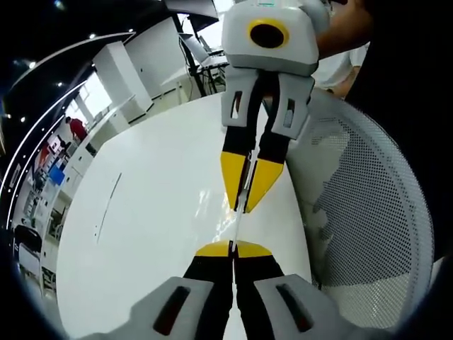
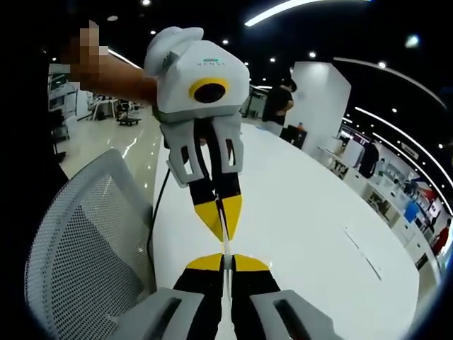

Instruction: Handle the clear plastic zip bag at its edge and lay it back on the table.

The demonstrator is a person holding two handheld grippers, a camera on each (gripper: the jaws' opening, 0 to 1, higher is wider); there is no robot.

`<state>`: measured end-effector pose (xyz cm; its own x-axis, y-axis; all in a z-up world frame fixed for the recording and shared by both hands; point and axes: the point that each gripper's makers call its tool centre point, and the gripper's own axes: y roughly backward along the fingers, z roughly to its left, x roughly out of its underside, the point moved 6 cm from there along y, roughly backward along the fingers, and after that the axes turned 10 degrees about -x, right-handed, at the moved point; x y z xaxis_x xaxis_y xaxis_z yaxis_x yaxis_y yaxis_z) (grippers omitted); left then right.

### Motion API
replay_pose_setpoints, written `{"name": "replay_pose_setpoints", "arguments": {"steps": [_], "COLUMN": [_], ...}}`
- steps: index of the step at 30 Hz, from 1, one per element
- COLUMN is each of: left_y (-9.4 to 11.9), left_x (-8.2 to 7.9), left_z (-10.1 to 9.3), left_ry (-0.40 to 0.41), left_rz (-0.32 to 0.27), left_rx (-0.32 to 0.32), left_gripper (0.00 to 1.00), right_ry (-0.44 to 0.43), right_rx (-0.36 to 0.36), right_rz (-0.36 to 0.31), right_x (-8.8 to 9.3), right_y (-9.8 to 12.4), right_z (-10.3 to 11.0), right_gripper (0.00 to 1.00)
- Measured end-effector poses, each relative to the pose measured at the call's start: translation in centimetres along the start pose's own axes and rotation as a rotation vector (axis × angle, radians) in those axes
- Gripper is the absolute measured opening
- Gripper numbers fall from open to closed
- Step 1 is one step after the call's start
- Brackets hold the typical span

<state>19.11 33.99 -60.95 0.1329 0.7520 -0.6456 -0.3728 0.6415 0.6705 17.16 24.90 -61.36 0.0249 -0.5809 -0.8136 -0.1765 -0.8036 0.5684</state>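
Note:
The clear zip bag (image 1: pixel 238 225) shows edge-on as a thin, pale strip stretched between the two grippers above the white table (image 1: pixel 148 212). My left gripper (image 1: pixel 233 249) is shut on the bag's near end, its yellow tips pressed together. Facing it from above, my right gripper (image 1: pixel 245 200) is shut on the far end. In the right gripper view the same strip of bag (image 2: pixel 226 244) runs from my right gripper (image 2: pixel 226 261) up to the left gripper (image 2: pixel 224 221). Little of the bag's body can be made out.
A white mesh chair back (image 1: pixel 368 212) stands against the table's edge, also seen as the chair (image 2: pixel 85 234) at left. A person's arm (image 2: pixel 117 74) holds the left gripper. Bare tabletop (image 2: pixel 311 234) stretches away. People stand among shop counters (image 2: pixel 396 184) in the distance.

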Motion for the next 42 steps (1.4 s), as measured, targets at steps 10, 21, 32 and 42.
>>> {"name": "replay_pose_setpoints", "arguments": {"steps": [10, 21, 32, 42], "left_y": [0.13, 0.14, 0.16, 0.15], "left_x": [0.20, 0.16, 0.15, -0.02], "left_z": [0.18, 0.28, 0.32, 0.24], "left_ry": [0.007, 0.008, 0.010, 0.010], "left_rz": [0.000, -0.002, -0.004, -0.004], "left_rx": [-0.005, -0.006, -0.006, -0.005], "left_gripper": [0.00, 0.00, 0.00, 0.00], "right_ry": [-0.004, -0.005, -0.008, -0.014], "right_rx": [0.007, 0.011, 0.017, 0.022], "right_rz": [0.000, 0.000, 0.000, -0.003], "right_x": [0.13, 0.07, 0.13, 0.16], "right_y": [0.16, 0.23, 0.40, 0.45], "right_z": [-0.11, -0.18, -0.15, -0.15], "right_gripper": [0.00, 0.00, 0.00, 0.00]}}
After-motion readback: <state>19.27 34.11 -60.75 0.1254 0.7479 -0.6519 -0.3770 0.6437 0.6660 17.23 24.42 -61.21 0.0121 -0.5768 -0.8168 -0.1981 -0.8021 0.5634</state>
